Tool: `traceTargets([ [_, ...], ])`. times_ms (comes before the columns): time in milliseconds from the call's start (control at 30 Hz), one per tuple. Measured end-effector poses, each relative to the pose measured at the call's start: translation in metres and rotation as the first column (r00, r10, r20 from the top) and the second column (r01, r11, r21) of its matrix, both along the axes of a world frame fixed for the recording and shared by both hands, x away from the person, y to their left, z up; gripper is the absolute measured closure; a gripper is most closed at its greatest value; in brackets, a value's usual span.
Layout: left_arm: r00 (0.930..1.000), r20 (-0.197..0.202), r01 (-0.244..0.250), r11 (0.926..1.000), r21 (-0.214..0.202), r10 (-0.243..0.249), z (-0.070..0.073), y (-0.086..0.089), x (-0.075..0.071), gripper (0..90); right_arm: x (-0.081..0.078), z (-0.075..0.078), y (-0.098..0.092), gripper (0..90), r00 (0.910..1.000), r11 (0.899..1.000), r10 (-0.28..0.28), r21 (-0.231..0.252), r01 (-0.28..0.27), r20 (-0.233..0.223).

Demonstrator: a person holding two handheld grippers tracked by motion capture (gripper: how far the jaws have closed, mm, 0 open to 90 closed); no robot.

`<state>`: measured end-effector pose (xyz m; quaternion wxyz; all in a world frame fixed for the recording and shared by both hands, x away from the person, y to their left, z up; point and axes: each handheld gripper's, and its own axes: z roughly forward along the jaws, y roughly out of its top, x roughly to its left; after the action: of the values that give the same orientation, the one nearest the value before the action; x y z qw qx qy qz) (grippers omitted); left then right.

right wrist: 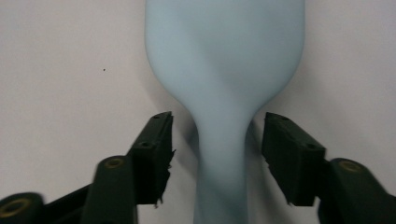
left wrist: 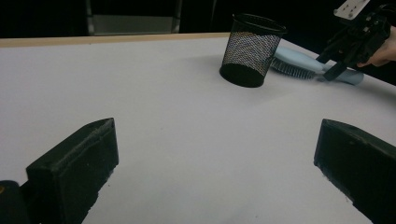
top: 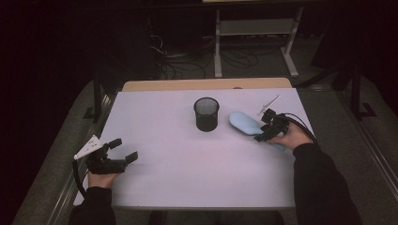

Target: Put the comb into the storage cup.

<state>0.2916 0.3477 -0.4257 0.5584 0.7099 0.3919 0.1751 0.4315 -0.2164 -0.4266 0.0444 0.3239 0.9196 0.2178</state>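
Right gripper (right wrist: 217,156) straddles the light-blue hairbrush (right wrist: 224,70) at its neck, jaws part-closed with gaps either side, handle running back between them, brush head ahead; left gripper (top: 123,152) spread, well apart.

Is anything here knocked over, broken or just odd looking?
Nothing is spilled or toppled. The mesh cup stands upright and the hairbrush lies bristles down beside it. One small oddity: the right gripper has a frayed, ragged edge on one pad.
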Motion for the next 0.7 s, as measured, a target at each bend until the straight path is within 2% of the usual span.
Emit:
traceTargets([
  [133,1.0000,0.000,0.000,1.0000,0.001,0.000,-0.0001,0.0000,0.0001,0.0,-0.0005,-0.0008,0.0010,56.2,0.9999,1.000,0.011,-0.009,-0.011,-0.002],
  [267,1.0000,-0.001,0.000,1.0000,0.004,0.000,-0.0001,-0.0002,0.0000,0.0,-0.0005,-0.0004,0.0012,64.5,0.9998,1.000,0.014,-0.017,-0.013,0.017],
  [333,1.0000,-0.002,0.000,1.0000,0.004,0.000,-0.0003,-0.0003,0.0001,0.0,-0.0005,-0.0005,0.0012,65.8,0.9997,1.000,0.016,-0.025,-0.015,0.016],
  [700,1.0000,-0.001,0.002,1.0000,0.007,-0.002,-0.0006,-0.0003,0.0003,0.0,-0.0014,-0.0007,-0.0015,67.8,1.0000,1.000,-0.004,-0.003,0.004,0.007],
])
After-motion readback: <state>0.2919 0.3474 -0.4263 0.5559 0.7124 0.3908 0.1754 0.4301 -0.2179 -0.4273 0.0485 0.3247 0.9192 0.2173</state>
